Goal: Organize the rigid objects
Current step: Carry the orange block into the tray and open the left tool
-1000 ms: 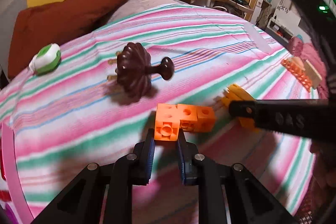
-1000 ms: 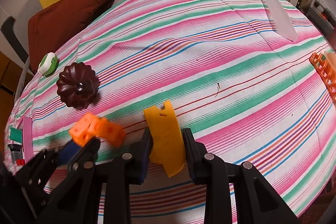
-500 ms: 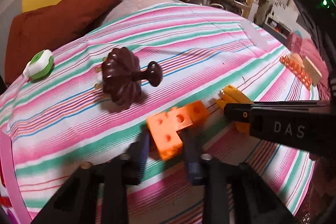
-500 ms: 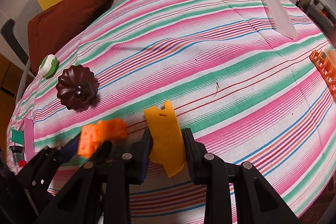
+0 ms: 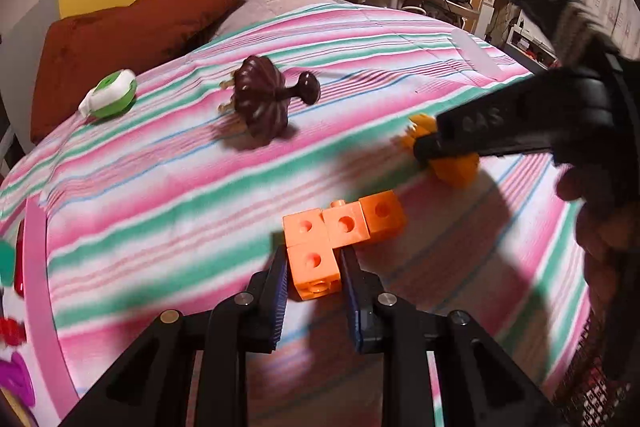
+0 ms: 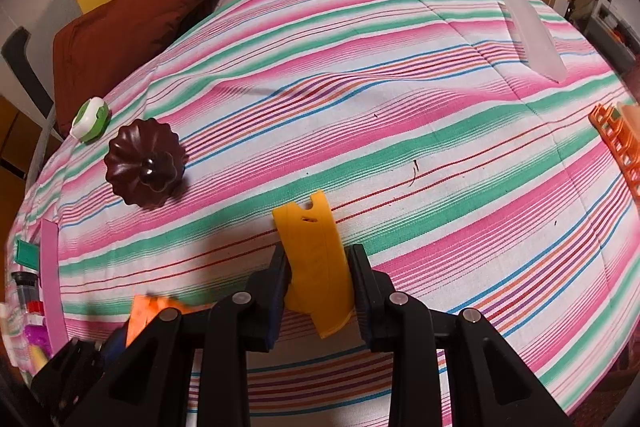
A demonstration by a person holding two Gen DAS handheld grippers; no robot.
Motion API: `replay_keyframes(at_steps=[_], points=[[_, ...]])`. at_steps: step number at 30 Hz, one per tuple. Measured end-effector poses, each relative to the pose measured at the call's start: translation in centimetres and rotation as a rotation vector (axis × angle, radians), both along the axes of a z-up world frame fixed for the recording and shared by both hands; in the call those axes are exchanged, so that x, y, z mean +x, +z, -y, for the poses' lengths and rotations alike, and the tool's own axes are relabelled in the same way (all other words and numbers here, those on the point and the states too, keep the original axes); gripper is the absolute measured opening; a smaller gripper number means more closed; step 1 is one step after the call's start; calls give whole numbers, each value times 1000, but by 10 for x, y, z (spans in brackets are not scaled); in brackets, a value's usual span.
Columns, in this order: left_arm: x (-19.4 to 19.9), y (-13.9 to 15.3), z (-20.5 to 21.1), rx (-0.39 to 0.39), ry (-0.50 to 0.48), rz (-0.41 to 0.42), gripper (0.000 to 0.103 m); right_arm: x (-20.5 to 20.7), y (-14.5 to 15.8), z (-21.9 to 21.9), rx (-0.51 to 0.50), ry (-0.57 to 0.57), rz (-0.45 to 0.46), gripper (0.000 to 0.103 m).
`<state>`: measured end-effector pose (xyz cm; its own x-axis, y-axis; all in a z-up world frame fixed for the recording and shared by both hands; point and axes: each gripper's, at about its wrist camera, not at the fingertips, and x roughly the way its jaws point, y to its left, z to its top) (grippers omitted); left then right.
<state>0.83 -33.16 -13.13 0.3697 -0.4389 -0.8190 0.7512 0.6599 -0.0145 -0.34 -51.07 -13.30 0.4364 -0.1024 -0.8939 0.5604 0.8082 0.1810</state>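
Observation:
My left gripper [image 5: 313,273] is shut on an orange block piece [image 5: 340,227] made of linked cubes and holds it above the striped bedspread [image 5: 160,187]. My right gripper [image 6: 318,267] is shut on a flat yellow-orange plastic piece [image 6: 312,247] and holds it over the bed. In the left wrist view the right gripper [image 5: 424,151] and its yellow-orange piece [image 5: 456,169] show at the right. The orange block piece shows blurred at the lower left of the right wrist view [image 6: 148,311].
A dark brown fluted lid with a knob [image 5: 260,103] [image 6: 146,163] and a green and white round case [image 5: 110,99] [image 6: 91,118] lie on the bed. An orange basket [image 6: 618,143] is at the right edge. A rust pillow [image 5: 132,27] lies behind. Small items [image 6: 24,303] crowd the left edge.
My left gripper has drawn back and turned with the orange block piece, which now sits lower left in the right wrist view. My right gripper has kept its hold on the yellow-orange piece.

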Motion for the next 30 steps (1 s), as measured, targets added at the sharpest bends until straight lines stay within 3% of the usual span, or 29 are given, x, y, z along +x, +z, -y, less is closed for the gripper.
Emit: replay_keyframes(at_steps=[5,20,30], points=[[-8,8,-27,-61,51,-52,24,3,-1,-5,-36,18,-14,30],[-22,34,-107,-151,153,-12,24,4,-3,-11,-105,49,-36,31],[-20,41,-165,-219,241,-55,24,2,-3,-12,-103,44,-31,31]])
